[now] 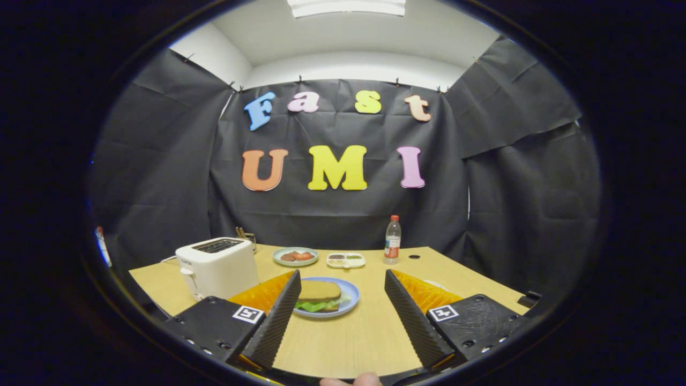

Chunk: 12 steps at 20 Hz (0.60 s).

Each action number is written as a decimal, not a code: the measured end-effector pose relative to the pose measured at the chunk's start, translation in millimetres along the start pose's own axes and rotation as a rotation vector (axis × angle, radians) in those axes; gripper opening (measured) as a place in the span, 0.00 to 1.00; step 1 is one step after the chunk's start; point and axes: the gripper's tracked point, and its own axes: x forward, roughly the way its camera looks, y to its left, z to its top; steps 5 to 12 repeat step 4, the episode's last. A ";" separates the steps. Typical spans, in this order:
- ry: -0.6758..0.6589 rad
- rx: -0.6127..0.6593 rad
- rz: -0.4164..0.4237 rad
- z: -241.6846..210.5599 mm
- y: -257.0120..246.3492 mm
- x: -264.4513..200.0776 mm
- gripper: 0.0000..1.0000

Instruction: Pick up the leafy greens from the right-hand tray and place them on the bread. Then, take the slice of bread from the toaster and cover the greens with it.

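Observation:
On a blue plate (351,302) lies a sandwich: a brown bread slice (319,291) covers leafy greens (320,305) that stick out beneath it. The plate sits just ahead of my left finger. My gripper (343,289) is open, its two fingers spread wide over the wooden table (348,338), with nothing between them. A white toaster (218,266) stands to the left, beyond the left finger; its slots look empty from here.
Farther back stand a green plate (295,256) with reddish food, a small white divided tray (345,260) and a plastic bottle (392,239) with a red cap. A hole (414,257) marks the table beside the bottle. A fingertip (351,381) shows at the very bottom.

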 end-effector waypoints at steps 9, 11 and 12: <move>-0.012 0.003 0.000 0.4 0.2 -4.1 0.95; -0.012 0.003 0.000 0.4 0.2 -4.1 0.95; -0.012 0.003 0.000 0.4 0.2 -4.1 0.95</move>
